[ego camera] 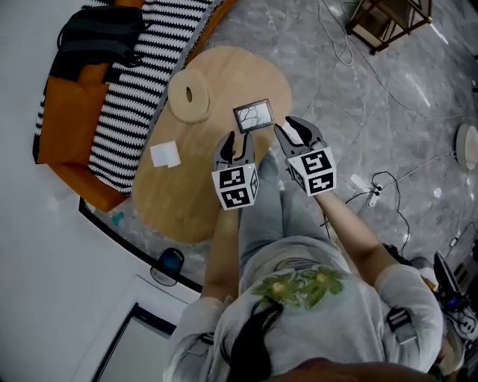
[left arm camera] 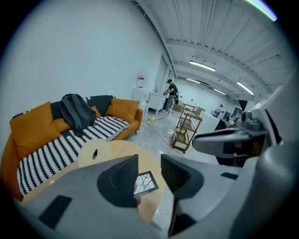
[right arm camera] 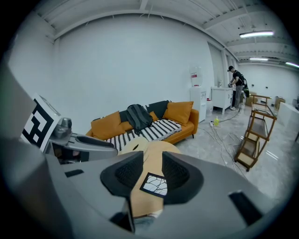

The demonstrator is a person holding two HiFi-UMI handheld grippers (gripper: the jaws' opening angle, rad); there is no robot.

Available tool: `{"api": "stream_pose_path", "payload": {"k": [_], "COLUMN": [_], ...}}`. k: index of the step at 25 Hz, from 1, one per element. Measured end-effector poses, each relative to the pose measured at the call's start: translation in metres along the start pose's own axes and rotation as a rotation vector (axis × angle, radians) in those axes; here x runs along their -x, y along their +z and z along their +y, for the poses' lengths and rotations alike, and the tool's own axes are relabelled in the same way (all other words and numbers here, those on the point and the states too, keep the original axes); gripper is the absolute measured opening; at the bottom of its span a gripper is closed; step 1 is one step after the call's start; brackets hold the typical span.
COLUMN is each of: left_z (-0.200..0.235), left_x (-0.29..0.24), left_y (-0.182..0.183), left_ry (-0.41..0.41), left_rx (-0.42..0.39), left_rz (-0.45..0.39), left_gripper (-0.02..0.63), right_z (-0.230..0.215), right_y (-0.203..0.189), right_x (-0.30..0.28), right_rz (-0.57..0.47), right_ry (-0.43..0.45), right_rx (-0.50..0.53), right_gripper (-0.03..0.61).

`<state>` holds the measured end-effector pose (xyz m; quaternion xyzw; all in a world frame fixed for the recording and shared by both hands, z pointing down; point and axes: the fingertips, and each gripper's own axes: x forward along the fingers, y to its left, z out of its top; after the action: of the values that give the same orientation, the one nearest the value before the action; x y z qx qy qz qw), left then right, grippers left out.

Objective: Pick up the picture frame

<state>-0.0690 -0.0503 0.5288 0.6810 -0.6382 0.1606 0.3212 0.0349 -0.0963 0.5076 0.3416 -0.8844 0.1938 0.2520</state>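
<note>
A small dark-framed picture frame (ego camera: pixel 253 116) with a white branch pattern lies flat on the oval wooden table (ego camera: pixel 224 82), near its right edge. My left gripper (ego camera: pixel 235 143) hangs above the table just short of the frame, open with nothing between its pads. My right gripper (ego camera: pixel 293 133) hovers beside the frame's right side, also open and empty. In the left gripper view the picture frame (left arm camera: pixel 145 183) shows through the gap between the jaws of the left gripper (left arm camera: pixel 148 174). In the right gripper view the picture frame (right arm camera: pixel 154 184) lies below the right gripper (right arm camera: pixel 152 172).
A round wooden disc with a hole (ego camera: pixel 188 94) and a white paper (ego camera: pixel 165 154) also lie on the table. An orange sofa (ego camera: pixel 75 112) with a striped blanket (ego camera: pixel 146 71) and black backpack (ego camera: pixel 97 37) stands at left. Cables (ego camera: pixel 388 186) and a wooden cart (ego camera: pixel 387 21) are on the grey floor.
</note>
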Motion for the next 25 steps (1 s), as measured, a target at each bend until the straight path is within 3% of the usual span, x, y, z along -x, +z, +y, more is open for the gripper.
{"api": "stream_pose_path", "payload": {"k": [25], "left_z": [0.041], "left_x": [-0.083], "left_y": [-0.09], "left_ry": [0.044], "left_rx": [0.049], "left_rz": [0.056], "left_gripper": [0.146], "right_z": [-0.03], "right_y": [-0.097], "right_x": [-0.084], "right_rz": [0.058], "right_ry": [-0.003], "right_rx": [-0.042], "right_gripper": [0.13]}}
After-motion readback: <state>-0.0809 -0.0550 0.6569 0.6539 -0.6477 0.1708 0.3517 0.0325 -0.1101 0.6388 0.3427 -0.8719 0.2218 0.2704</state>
